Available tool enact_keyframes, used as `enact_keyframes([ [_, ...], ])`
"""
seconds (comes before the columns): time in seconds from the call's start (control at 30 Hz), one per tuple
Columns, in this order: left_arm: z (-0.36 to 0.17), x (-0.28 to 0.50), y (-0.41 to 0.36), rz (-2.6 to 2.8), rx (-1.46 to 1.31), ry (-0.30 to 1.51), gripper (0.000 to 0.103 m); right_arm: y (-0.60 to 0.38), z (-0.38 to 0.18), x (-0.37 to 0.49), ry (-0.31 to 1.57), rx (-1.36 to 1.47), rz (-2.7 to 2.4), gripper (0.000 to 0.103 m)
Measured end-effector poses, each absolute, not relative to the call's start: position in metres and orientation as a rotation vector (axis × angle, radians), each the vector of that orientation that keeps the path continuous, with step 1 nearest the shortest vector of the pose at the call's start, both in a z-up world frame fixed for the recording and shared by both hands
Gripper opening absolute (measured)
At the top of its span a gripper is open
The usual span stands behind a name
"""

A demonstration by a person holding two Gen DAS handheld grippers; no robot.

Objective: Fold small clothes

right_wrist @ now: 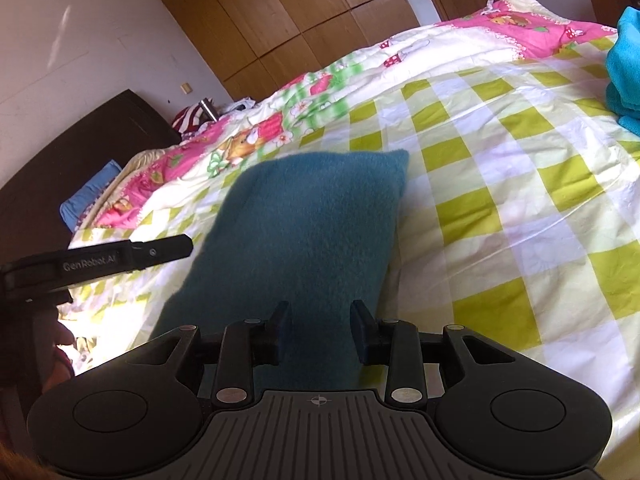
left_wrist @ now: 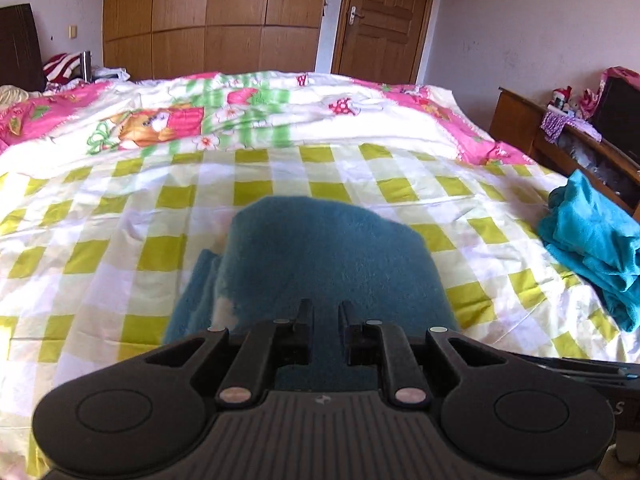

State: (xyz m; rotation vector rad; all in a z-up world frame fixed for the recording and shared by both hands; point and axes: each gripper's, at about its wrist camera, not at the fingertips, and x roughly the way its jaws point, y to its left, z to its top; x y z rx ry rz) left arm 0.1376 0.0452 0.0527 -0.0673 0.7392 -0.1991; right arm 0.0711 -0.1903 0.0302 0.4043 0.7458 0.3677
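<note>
Both fingers (left_wrist: 325, 312) (right_wrist: 322, 316) on teal cloth (left_wrist: 320, 248)

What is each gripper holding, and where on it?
Left gripper pinches the teal cloth at its near edge. Right gripper straddles the same edge, but whether its pads press it cannot be told.

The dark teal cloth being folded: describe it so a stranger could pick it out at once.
Start at the bed with its green-and-white checked cover. On the near part of it, right ahead of the left gripper, lies the dark teal fleece cloth. It is duller and fuzzier than the brighter turquoise pile at the bed's right edge.
</note>
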Motion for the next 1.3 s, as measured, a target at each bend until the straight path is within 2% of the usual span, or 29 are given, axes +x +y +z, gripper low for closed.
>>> enact_keyframes([
  [0.13, 0.023, 0.150, 0.062, -0.168, -0.082, 0.780, 0.031, -0.186, 0.024, 0.107, 0.781, 0.428, 0.355, 0.034],
  [0.17, 0.020, 0.150, 0.064, -0.174, -0.086, 0.774, 0.031, -0.183, 0.021, 0.112, 0.782, 0.431, 0.352, 0.041],
  [0.23, 0.016, 0.156, 0.063, -0.167, -0.059, 0.765, 0.031, -0.170, 0.018, 0.122, 0.781, 0.389, 0.351, 0.046],
  [0.5, 0.001, 0.205, 0.068, -0.141, -0.112, 0.720, 0.030, -0.142, 0.008, 0.195, 0.811, 0.303, 0.316, 0.046],
  [0.63, 0.011, 0.178, 0.071, -0.165, -0.130, 0.704, 0.030, -0.142, 0.006, 0.218, 0.818, 0.295, 0.319, 0.045],
  [0.77, 0.022, 0.135, 0.073, -0.143, -0.044, 0.689, 0.030, -0.147, 0.029, 0.173, 0.771, 0.234, 0.308, 0.039],
  [0.83, 0.020, 0.126, 0.078, -0.140, -0.043, 0.715, 0.030, -0.147, 0.038, 0.139, 0.736, 0.186, 0.325, 0.040],
  [0.9, 0.019, 0.119, 0.080, -0.131, -0.052, 0.720, 0.030, -0.144, 0.030, 0.123, 0.791, 0.202, 0.347, 0.045],
  [1.0, 0.034, 0.107, 0.077, -0.106, -0.036, 0.719, 0.030, -0.123, 0.023, 0.112, 0.764, 0.042, 0.317, 0.044],
  [1.13, 0.045, 0.094, 0.083, -0.100, -0.110, 0.750, 0.032, -0.127, 0.050, 0.099, 0.727, 0.093, 0.317, 0.037],
  [1.2, 0.040, 0.088, 0.080, -0.090, -0.100, 0.781, 0.033, -0.130, 0.057, 0.088, 0.703, 0.099, 0.297, 0.038],
  [1.3, 0.032, 0.078, 0.071, -0.072, -0.065, 0.816, 0.033, -0.132, 0.046, 0.082, 0.777, 0.099, 0.280, 0.038],
])
